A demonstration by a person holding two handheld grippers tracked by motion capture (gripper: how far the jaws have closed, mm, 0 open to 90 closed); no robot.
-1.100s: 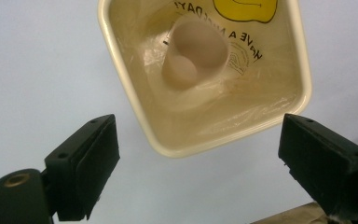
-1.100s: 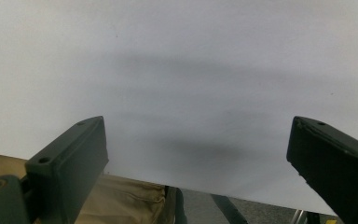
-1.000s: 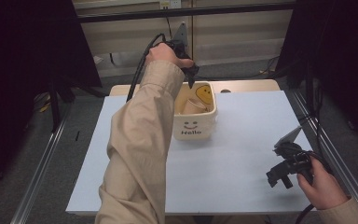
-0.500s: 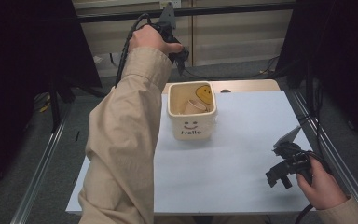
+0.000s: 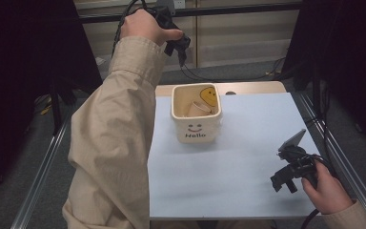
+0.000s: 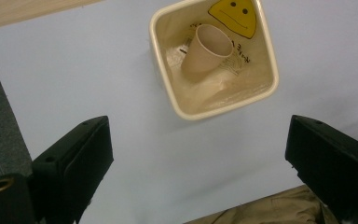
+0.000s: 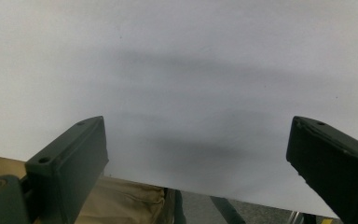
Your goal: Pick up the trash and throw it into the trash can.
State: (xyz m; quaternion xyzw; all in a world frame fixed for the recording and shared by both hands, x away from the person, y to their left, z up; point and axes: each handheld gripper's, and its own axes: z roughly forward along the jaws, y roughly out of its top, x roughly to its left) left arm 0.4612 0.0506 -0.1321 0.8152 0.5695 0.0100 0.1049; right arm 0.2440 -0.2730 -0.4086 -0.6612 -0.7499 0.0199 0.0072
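Note:
A cream square bin (image 5: 196,129) with a smiley face and "Hello" on its front stands at the back middle of the white table sheet. A tan paper cup (image 5: 199,109) lies tilted inside it. My left gripper (image 5: 180,51) is held high above and behind the bin, open and empty. Its own view looks straight down on the bin (image 6: 164,65) and the cup (image 6: 207,51), with the jaws of the left gripper (image 6: 199,163) wide apart. My right gripper (image 5: 284,180) hovers low at the front right of the sheet, and the right gripper (image 7: 196,168) stands open over bare sheet.
The white sheet (image 5: 248,143) covers a wooden table whose bare strip (image 5: 252,88) shows behind the bin. Metal rails (image 5: 343,157) run along both sides. The left sleeve (image 5: 114,143) rises over the table's left part. Cables lie on the floor behind.
My left gripper has lifted from the bin's rim up and back to the left, empty. The cup stays in the bin. The right gripper has not moved.

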